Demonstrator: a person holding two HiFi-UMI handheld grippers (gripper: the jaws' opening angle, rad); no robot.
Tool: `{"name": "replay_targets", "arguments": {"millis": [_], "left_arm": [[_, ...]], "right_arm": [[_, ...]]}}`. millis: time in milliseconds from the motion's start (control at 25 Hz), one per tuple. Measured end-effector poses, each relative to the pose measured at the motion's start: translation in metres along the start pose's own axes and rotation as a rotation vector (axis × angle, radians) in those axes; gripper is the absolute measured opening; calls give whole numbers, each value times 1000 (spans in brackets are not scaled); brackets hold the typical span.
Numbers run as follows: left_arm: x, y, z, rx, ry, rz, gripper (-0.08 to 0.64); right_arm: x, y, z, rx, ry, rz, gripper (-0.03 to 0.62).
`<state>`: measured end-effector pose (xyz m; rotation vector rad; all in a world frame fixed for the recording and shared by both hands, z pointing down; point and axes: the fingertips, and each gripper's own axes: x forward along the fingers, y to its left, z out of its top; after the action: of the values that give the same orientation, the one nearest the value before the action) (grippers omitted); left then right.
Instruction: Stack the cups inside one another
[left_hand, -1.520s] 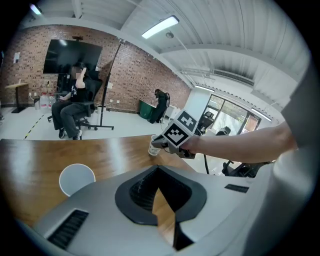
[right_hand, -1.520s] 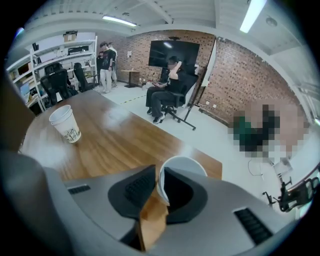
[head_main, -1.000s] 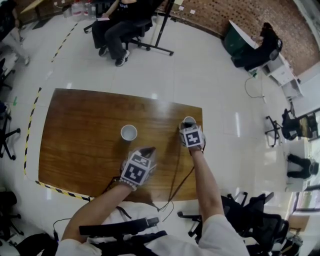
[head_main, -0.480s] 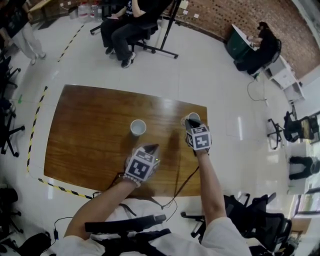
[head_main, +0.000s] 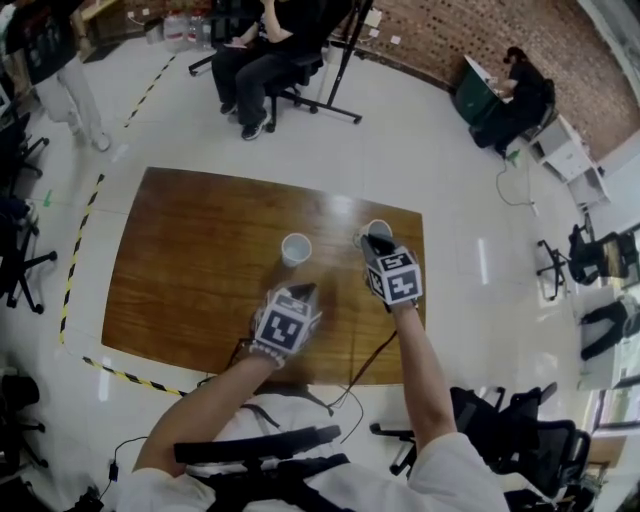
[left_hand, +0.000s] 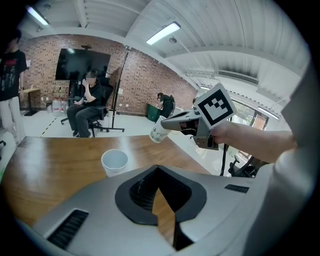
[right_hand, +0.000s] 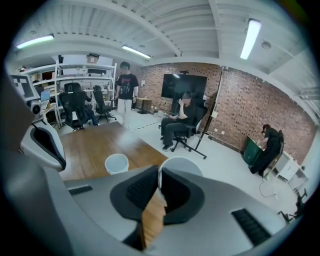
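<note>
A white paper cup (head_main: 296, 248) stands upright near the middle of the brown table (head_main: 180, 270); it also shows as the cup (left_hand: 114, 162) and the cup (right_hand: 116, 162). My right gripper (head_main: 372, 240) is shut on the rim of a second white cup (right_hand: 181, 166), which it holds off the table, tilted, to the right of the standing one. From the left gripper view that held cup (left_hand: 159, 131) hangs from the right gripper (left_hand: 169, 125). My left gripper (head_main: 302, 293) hovers just in front of the standing cup, its jaws (left_hand: 158, 170) shut with nothing between them.
Cables (head_main: 350, 380) trail over the table's near edge. Yellow-black tape (head_main: 75, 250) marks the floor at the left. People sit on chairs (head_main: 265, 60) beyond the far edge beside a stand (head_main: 345, 70). Office chairs (head_main: 20, 260) stand at the left and the right.
My right gripper has lifted its cup off the table and carried it left, closer to the standing cup. The left gripper has drifted a little, staying in front of that cup.
</note>
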<state>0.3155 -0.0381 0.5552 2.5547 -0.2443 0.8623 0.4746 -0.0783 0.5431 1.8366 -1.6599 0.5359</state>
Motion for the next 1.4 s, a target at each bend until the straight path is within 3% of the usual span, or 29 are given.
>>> {"name": "replay_targets", "arguments": {"millis": [480,1000,1400], "left_arm": [[-41,34,-14,-53,-25,52,-2],[-55,57,-26,-148,-45,110,-2],[-58,71,-26,-186,-56,167,-2]], "right_arm": [[11,91,38,-106,-23,121,34],[33,142,50,-222,-21,242,34],[53,157,35,-333,63,285,34]]}}
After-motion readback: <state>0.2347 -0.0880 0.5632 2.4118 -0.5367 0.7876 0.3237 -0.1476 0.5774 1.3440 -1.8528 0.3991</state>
